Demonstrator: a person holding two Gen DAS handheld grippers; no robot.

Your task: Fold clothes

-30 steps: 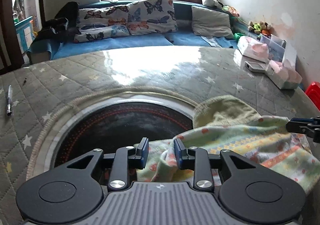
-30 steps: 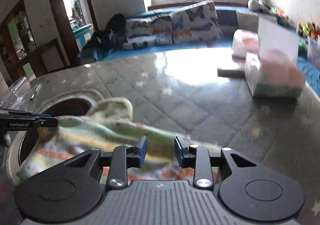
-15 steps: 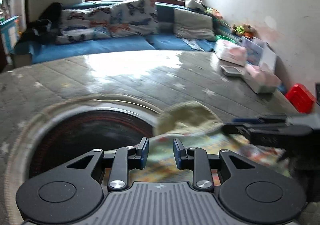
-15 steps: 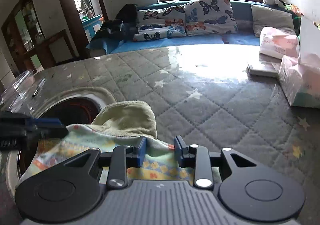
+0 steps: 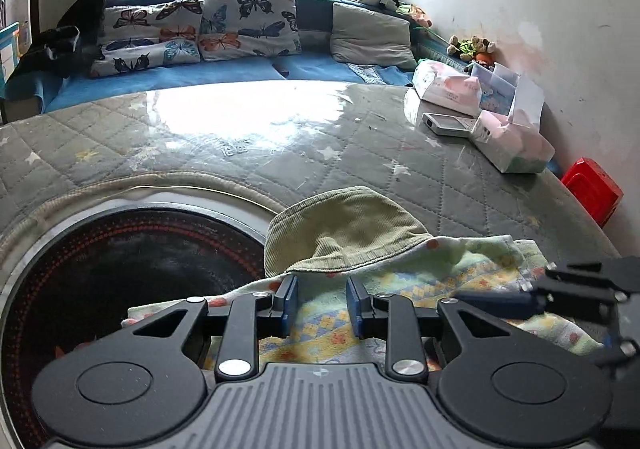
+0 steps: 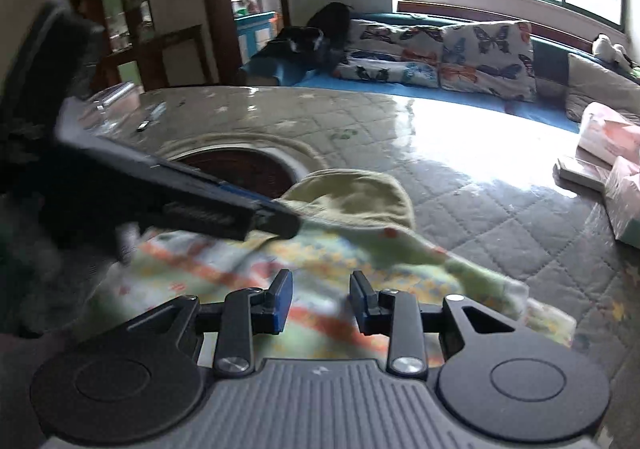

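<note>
A small patterned garment point(image 5: 472, 277) with an olive corduroy part point(image 5: 352, 225) lies on the quilted table, partly over the round black cooktop. It also shows in the right wrist view point(image 6: 352, 257). My left gripper point(image 5: 322, 307) is open just above the garment's near edge. My right gripper point(image 6: 320, 303) is open over the patterned cloth. The right gripper shows at the right in the left wrist view point(image 5: 560, 289). The left gripper crosses the right wrist view point(image 6: 224, 205), its tips over the olive part.
A round black cooktop point(image 5: 120, 273) is set into the table point(image 5: 280, 137). Tissue packs point(image 5: 448, 89) and boxes point(image 5: 516, 145) stand at the far right. A red stool point(image 5: 592, 189) is beyond the table edge. A blue sofa with butterfly pillows point(image 5: 208, 29) is behind.
Both grippers have shifted over the garment and come closer together; the right wrist view has swung left. The jaws stay open. The garment lies about where it was.
</note>
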